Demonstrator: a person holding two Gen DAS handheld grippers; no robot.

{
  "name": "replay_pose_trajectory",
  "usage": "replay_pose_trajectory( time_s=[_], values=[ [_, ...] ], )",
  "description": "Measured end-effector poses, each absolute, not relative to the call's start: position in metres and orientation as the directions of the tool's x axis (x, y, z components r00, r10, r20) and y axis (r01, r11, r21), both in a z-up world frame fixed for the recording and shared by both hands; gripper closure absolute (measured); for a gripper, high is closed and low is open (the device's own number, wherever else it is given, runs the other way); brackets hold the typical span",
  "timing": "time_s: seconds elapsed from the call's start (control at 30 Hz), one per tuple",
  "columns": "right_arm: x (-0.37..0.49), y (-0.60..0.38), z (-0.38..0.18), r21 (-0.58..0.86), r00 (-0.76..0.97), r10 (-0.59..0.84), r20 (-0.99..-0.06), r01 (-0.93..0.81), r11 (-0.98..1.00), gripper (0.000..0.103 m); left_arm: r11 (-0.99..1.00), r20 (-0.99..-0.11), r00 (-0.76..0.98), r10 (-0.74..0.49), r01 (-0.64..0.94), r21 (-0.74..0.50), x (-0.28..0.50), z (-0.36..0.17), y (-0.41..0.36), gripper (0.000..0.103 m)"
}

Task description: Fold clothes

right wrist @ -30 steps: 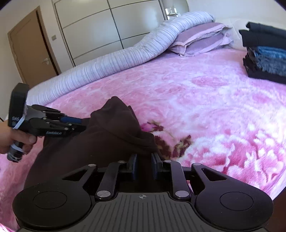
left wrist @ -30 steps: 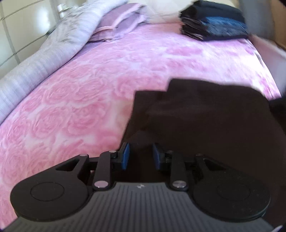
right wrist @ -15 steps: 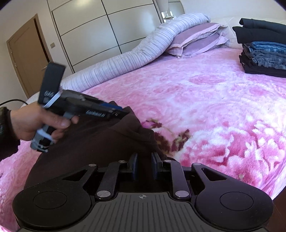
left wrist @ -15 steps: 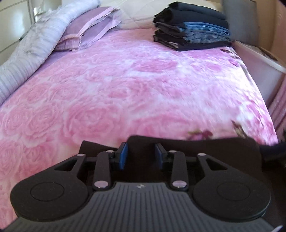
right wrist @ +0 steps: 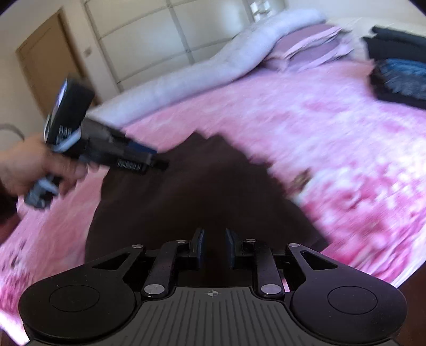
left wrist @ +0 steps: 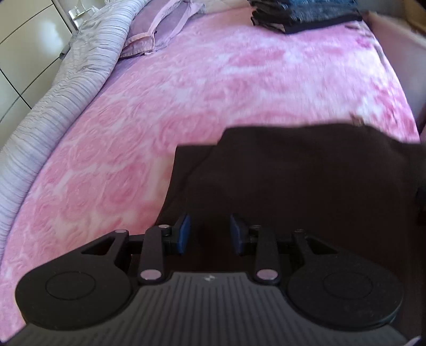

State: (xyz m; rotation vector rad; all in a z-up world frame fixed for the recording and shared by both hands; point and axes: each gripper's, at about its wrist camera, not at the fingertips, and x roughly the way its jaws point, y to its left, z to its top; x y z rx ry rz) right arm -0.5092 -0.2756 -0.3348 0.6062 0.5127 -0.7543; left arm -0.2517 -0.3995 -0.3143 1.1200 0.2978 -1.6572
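Note:
A dark brown garment (left wrist: 306, 170) lies on the pink rose blanket (left wrist: 186, 93), also seen in the right wrist view (right wrist: 191, 191). My left gripper (left wrist: 209, 234) hovers over its near left edge with the blue pads apart and nothing between them. The left gripper also shows in the right wrist view (right wrist: 159, 163), held in a hand above the cloth's left side. My right gripper (right wrist: 214, 247) is over the cloth's near edge, pads a little apart, no cloth visibly pinched. Both views are blurred.
A stack of folded dark and blue clothes (right wrist: 399, 71) sits at the bed's far right, also in the left wrist view (left wrist: 306, 13). A grey striped duvet (left wrist: 66, 87) and lilac pillows (left wrist: 159, 32) lie along the left. Wardrobe doors (right wrist: 159, 40) stand behind.
Both grippers have opened wider and lifted back from the brown garment, which now lies flatter on the blanket. The left gripper has swung up above the cloth.

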Motion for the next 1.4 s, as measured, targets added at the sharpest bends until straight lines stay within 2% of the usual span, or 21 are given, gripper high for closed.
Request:
replay_pose_trajectory(
  time_s=[0.17, 0.5, 0.67, 0.73, 0.83, 0.9, 1.03, 1.1, 1.17, 1.27, 1.3, 1.37, 1.4],
  values=[
    [-0.493, -0.263, -0.34, 0.259, 0.591, -0.466, -0.659, 0.76, 0.596, 0.073, -0.392, -0.795, 0.017, -0.606, 0.863, 0.318, -0.247, -0.323, -0.387, 0.074],
    [-0.477, -0.252, -0.329, 0.141, 0.514, -0.462, -0.723, 0.765, 0.629, 0.067, -0.388, -0.779, 0.011, -0.627, 0.863, 0.325, -0.244, -0.324, -0.377, 0.074],
    [-0.472, -0.233, -0.316, 0.155, 0.601, -0.455, -0.657, 0.699, 0.698, 0.066, -0.385, -0.746, -0.013, -0.666, 0.862, 0.328, -0.221, -0.309, -0.351, 0.069],
    [-0.461, -0.233, -0.328, 0.127, 0.568, -0.415, -0.711, 0.684, 0.718, 0.064, -0.386, -0.752, 0.01, -0.659, 0.854, 0.35, -0.209, -0.311, -0.342, 0.069],
    [-0.451, -0.225, -0.327, 0.05, 0.514, -0.438, -0.737, 0.688, 0.724, 0.063, -0.405, -0.739, 0.039, -0.673, 0.816, 0.413, -0.19, -0.314, -0.32, 0.068],
    [-0.445, -0.211, -0.314, -0.015, 0.52, -0.473, -0.711, 0.661, 0.75, 0.063, -0.437, -0.709, 0.008, -0.705, 0.783, 0.443, -0.181, -0.314, -0.3, 0.063],
    [-0.424, -0.171, -0.305, -0.175, 0.547, -0.501, -0.671, 0.54, 0.823, 0.045, -0.521, -0.643, -0.096, -0.759, 0.683, 0.512, -0.17, -0.318, -0.261, 0.049],
    [-0.408, -0.154, -0.317, -0.222, 0.548, -0.459, -0.7, 0.443, 0.868, 0.043, -0.574, -0.626, -0.134, -0.768, 0.577, 0.581, -0.176, -0.328, -0.244, 0.04],
    [-0.391, -0.142, -0.333, -0.301, 0.511, -0.458, -0.727, 0.363, 0.882, 0.043, -0.604, -0.611, -0.15, -0.777, 0.454, 0.655, -0.184, -0.34, -0.228, 0.038],
    [-0.377, -0.133, -0.354, -0.49, 0.428, -0.577, -0.695, 0.304, 0.817, 0.046, -0.597, -0.582, -0.143, -0.801, 0.271, 0.755, -0.194, -0.363, -0.217, 0.035],
    [-0.375, -0.133, -0.36, -0.553, 0.396, -0.624, -0.674, 0.29, 0.781, 0.052, -0.585, -0.566, -0.148, -0.811, 0.23, 0.778, -0.196, -0.369, -0.217, 0.032],
    [-0.38, -0.135, -0.36, -0.57, 0.399, -0.627, -0.669, 0.266, 0.778, 0.076, -0.555, -0.532, -0.168, -0.83, 0.163, 0.816, -0.198, -0.378, -0.218, 0.027],
    [-0.382, -0.136, -0.359, -0.577, 0.401, -0.628, -0.667, 0.255, 0.776, 0.08, -0.541, -0.517, -0.179, -0.837, 0.134, 0.83, -0.2, -0.38, -0.219, 0.025]
  ],
)
